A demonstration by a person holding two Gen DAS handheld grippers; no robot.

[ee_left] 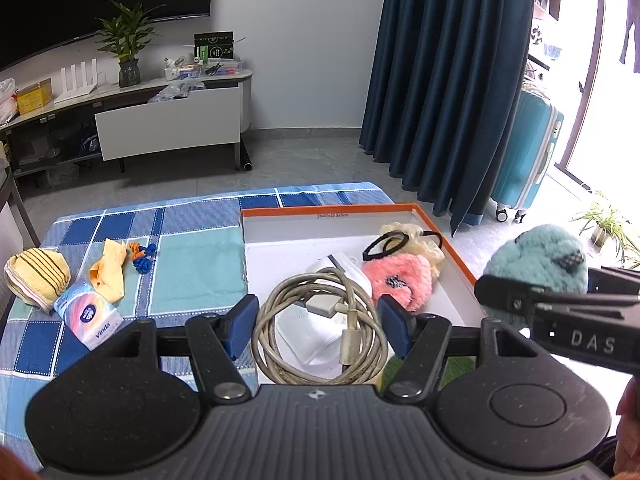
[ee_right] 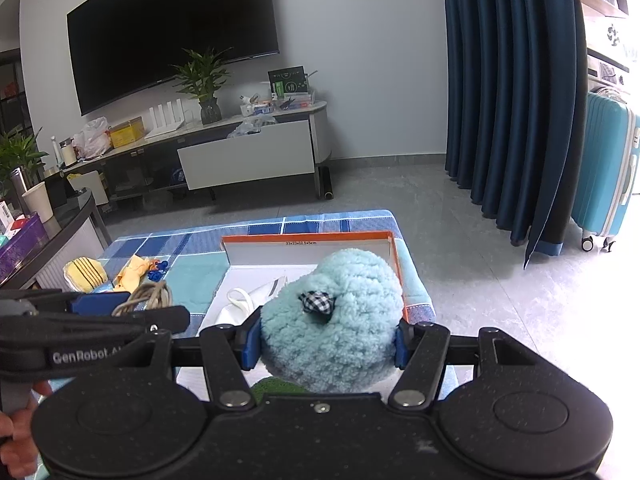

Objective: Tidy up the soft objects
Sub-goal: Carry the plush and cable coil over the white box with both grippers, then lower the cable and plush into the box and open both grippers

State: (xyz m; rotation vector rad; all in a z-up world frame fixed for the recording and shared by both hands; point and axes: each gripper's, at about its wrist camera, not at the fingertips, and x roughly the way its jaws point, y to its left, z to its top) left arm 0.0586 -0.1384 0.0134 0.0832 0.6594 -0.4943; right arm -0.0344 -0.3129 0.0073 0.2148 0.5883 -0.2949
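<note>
Blue checked cloth (ee_left: 192, 264) covers our table. We hold a cable (ee_left: 320, 332) in our left gripper (ee_left: 318, 326) and a fluffy blue puff (ee_right: 332, 320) in our right gripper (ee_right: 326, 342), both squeezed. Next we lower them into the box (ee_left: 400, 210) behind.

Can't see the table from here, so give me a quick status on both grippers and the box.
Left gripper shut on coiled cable. Right gripper shut on blue plush, over orange box. Nothing blocking.
</note>
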